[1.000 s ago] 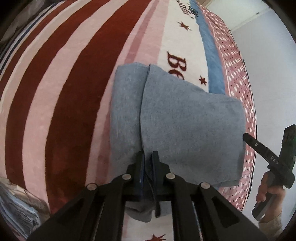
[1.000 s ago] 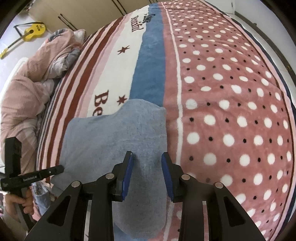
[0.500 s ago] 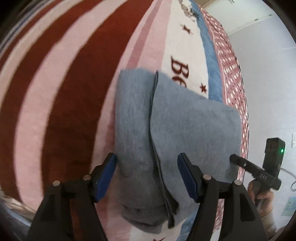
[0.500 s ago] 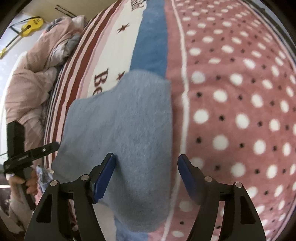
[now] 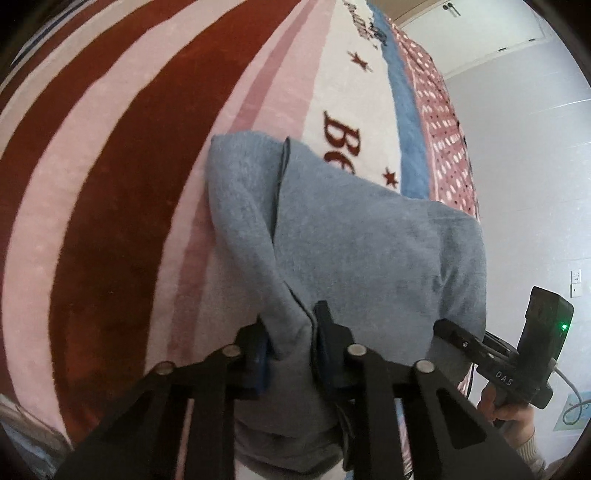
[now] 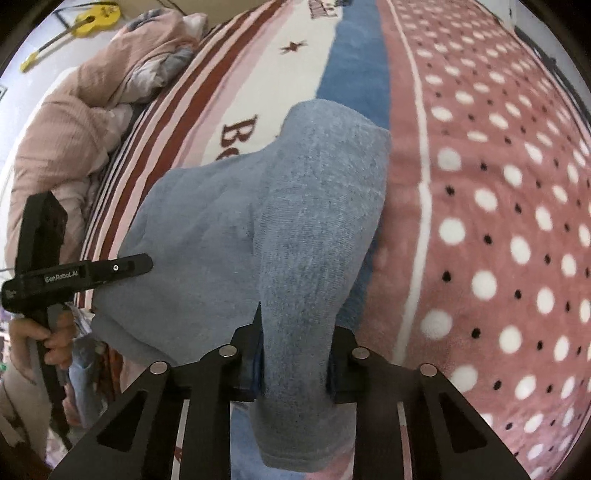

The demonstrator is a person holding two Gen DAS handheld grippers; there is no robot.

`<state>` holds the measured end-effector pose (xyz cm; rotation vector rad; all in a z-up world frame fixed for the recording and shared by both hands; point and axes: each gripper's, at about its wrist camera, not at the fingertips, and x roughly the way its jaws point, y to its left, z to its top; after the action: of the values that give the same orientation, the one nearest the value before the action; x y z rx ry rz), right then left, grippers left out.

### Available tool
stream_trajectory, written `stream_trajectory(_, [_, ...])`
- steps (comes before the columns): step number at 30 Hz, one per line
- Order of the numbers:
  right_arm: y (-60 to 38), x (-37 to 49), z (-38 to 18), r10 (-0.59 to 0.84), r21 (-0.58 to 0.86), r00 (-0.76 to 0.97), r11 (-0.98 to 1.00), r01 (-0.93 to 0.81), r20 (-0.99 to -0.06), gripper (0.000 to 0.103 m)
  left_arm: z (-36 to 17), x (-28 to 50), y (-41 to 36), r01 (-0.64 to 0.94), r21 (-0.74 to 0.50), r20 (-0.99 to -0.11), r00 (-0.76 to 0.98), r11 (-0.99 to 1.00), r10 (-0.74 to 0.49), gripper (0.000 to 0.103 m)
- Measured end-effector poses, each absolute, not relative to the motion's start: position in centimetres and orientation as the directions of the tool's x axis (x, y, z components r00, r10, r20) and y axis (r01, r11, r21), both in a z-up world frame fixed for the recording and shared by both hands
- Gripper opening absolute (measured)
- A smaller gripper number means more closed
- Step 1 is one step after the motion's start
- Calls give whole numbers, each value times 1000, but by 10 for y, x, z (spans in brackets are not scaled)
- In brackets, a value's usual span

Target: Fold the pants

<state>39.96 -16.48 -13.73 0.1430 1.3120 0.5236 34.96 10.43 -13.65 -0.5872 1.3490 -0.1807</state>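
In the left wrist view, the grey pants (image 5: pixel 354 236) are seen lying folded on the striped bed blanket (image 5: pixel 110 155), and a bunched fold at their near edge is pinched by the closing left gripper (image 5: pixel 290 339); the right gripper (image 5: pixel 517 354) is seen at the far corner, held by a hand (image 5: pixel 513 410). A slip could be caused if only 1 layer is caught, so the stacked layers would slide apart when lifted. In the right wrist view, the right gripper (image 6: pixel 295 354) is closing on a thick roll of the pants (image 6: pixel 295 206), and the left gripper (image 6: pixel 74 275) is seen at the other corner. An uneven lift by the 2 grippers could skew the fold. A rumpled pink quilt (image 6: pixel 92 110) and a yellow toy guitar (image 6: pixel 81 22) are noted well apart; nothing obstructs.
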Motion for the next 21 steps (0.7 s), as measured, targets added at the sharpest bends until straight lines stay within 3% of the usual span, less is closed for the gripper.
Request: stream_trajectory(21, [-131, 337, -45, 494, 372, 278, 841, -392, -824, 17, -28, 275, 148, -156, -470, -842, 374, 869, -389, 14])
